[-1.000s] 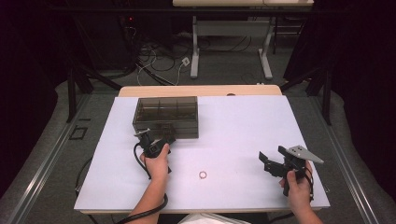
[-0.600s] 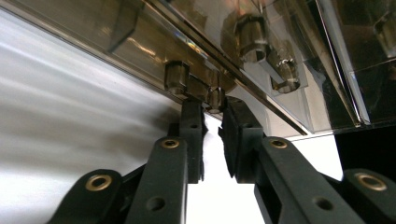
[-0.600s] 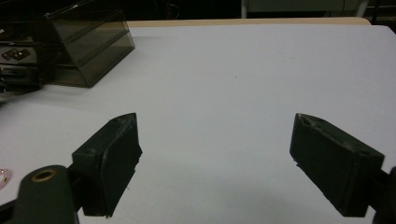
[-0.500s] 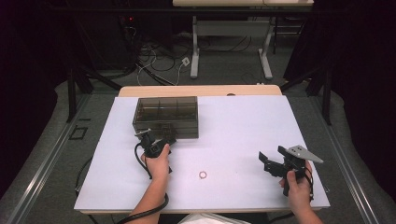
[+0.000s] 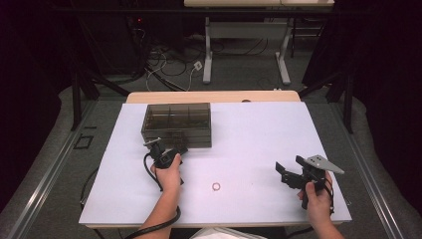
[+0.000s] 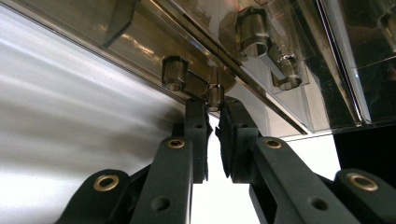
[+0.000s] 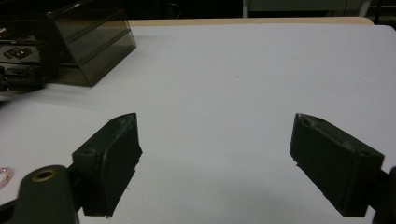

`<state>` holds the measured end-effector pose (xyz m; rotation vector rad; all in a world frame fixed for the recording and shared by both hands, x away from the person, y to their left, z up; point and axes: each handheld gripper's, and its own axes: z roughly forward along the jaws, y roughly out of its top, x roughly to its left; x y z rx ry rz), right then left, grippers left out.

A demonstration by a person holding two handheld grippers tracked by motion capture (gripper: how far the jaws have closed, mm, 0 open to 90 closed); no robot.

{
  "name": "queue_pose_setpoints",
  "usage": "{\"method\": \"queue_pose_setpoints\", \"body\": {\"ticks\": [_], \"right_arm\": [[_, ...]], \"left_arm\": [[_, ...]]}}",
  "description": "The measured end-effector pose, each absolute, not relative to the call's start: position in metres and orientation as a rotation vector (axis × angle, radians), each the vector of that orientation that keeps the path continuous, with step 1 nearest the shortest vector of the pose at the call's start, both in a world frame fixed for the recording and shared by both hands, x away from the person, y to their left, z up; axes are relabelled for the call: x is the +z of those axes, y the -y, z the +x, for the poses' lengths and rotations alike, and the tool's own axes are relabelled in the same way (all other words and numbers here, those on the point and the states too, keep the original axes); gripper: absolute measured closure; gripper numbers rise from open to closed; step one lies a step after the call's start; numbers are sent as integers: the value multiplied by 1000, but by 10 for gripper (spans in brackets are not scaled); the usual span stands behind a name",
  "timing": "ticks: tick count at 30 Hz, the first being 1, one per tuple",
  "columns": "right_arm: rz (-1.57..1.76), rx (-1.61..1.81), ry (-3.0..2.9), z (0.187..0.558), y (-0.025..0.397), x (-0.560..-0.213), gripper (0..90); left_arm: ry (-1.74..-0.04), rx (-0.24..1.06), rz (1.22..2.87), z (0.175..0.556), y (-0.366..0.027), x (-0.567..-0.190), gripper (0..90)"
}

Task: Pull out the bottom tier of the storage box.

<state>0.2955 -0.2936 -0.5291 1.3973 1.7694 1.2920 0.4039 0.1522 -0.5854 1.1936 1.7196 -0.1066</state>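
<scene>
Little has moved in the past second: both hands sit where they were, the left gripper [image 5: 160,148] still pressed to the front of the box [image 5: 176,124], the right gripper [image 5: 293,174] still idle near the table's right edge. On the white table [image 5: 249,129], the smoky clear plastic box stands left of centre toward the far side, a drawer unit with small knobs along its face. It looks rigid and light, with slick, brittle walls, so it may well skid if pulled hard; the knobs are the natural place to take hold. Seen from the left gripper view, the left gripper [image 6: 214,125] has its jaws drawn nearly together around one small knob [image 6: 214,95] on the box's lower front edge, with a thin sliver of light between the pads; whether they truly pinch it is hard to say. The right gripper [image 7: 215,154] holds its jaws wide apart over bare table, well away from the box. A small ring [image 5: 216,186] lies on the table between the two hands, nearer the left one, touched by neither.
</scene>
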Motion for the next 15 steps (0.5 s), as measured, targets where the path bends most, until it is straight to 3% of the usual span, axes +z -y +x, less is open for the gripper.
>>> {"method": "queue_pose_setpoints", "body": {"ticks": [15], "right_arm": [[1397,1289,-1774,296,294,-529,155]], "left_arm": [[-1716,-100,1189,403,-152,-586,822]]}}
